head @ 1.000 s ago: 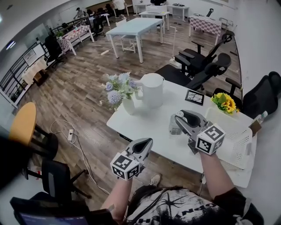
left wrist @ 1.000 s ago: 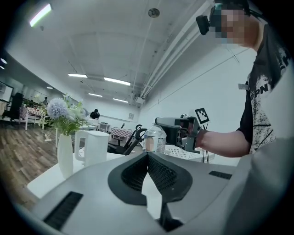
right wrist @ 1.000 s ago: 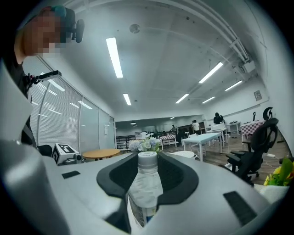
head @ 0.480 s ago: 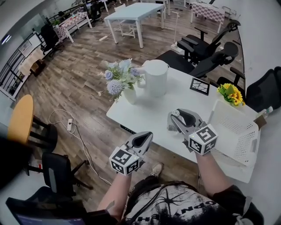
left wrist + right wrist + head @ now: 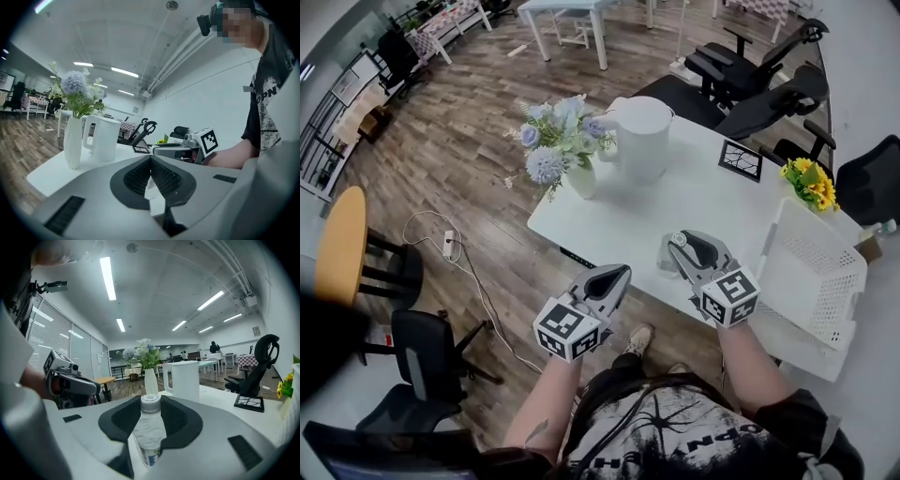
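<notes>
A water bottle was clamped between the jaws of the right gripper, over the near part of the white table; in the head view it was mostly hidden. The jaws of the left gripper were pressed together on nothing, just off the table's near edge.

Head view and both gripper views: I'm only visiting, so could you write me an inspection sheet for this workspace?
Surface: white table, with things along its far and right sides.
Job's things: clear plastic bottle, white cap, upright by the table's near edge.
Clutter: vase of flowers, white jug, black frame, sunflowers, white basket.
Grippers: right gripper shut on the bottle; left gripper shut, empty, just off the near edge.
Cables: white cable with a power strip on the floor.
Surroundings: wood floor, black office chairs, round wooden table.
</notes>
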`<action>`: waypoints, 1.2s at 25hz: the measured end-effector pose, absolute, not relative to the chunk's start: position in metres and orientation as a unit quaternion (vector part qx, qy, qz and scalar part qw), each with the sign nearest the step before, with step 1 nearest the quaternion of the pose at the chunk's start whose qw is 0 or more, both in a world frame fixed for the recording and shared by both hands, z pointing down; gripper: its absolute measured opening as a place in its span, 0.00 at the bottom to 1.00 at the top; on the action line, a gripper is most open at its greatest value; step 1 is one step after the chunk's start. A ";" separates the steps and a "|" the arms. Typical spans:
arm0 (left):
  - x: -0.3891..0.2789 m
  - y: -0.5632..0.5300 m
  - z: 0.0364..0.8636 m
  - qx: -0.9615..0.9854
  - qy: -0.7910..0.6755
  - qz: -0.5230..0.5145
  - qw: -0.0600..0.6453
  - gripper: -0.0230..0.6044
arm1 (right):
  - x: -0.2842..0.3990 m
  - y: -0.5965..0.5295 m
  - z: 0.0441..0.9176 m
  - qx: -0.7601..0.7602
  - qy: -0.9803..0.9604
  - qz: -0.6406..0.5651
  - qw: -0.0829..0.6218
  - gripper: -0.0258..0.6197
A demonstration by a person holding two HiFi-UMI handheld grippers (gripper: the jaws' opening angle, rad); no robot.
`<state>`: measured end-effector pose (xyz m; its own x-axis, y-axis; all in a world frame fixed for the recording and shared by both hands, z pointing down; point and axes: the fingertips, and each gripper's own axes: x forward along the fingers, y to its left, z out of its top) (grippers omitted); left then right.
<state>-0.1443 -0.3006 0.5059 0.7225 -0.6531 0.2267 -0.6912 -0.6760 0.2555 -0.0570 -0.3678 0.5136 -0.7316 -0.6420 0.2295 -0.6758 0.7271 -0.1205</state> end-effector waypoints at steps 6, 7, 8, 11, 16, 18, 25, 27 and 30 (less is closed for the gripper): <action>-0.144 -0.306 0.518 0.914 -0.361 0.063 0.176 0.05 | -0.057 -0.370 0.518 0.358 -0.926 0.086 0.081 0.26; -0.144 -0.307 0.519 0.914 -0.360 0.063 0.177 0.05 | -0.057 -0.370 0.518 0.359 -0.926 0.085 0.079 0.27; -0.144 -0.309 0.520 0.914 -0.358 0.063 0.178 0.05 | -0.057 -0.369 0.518 0.361 -0.926 0.084 0.077 0.27; -0.142 -0.312 0.522 0.916 -0.353 0.064 0.179 0.05 | -0.057 -0.368 0.519 0.364 -0.925 0.082 0.070 0.27; -0.139 -0.313 0.523 0.917 -0.351 0.063 0.180 0.05 | -0.057 -0.370 0.521 0.357 -0.927 0.096 0.062 0.27; -0.138 -0.313 0.523 0.917 -0.351 0.064 0.180 0.05 | -0.057 -0.370 0.522 0.354 -0.928 0.104 0.059 0.27; -0.134 -0.309 0.521 0.916 -0.353 0.064 0.178 0.05 | -0.058 -0.369 0.522 0.350 -0.927 0.122 0.061 0.27; -0.134 -0.308 0.518 0.917 -0.354 0.063 0.175 0.05 | -0.059 -0.368 0.521 0.346 -0.927 0.126 0.065 0.28; -0.132 -0.308 0.514 0.918 -0.354 0.061 0.170 0.05 | -0.060 -0.365 0.520 0.343 -0.929 0.122 0.070 0.32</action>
<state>-0.1324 -0.3079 0.5145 0.7426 -0.6281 0.2325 -0.6697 -0.6920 0.2696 -0.0597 -0.3649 0.5200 -0.7546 -0.6202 0.2141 -0.6545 0.7345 -0.1791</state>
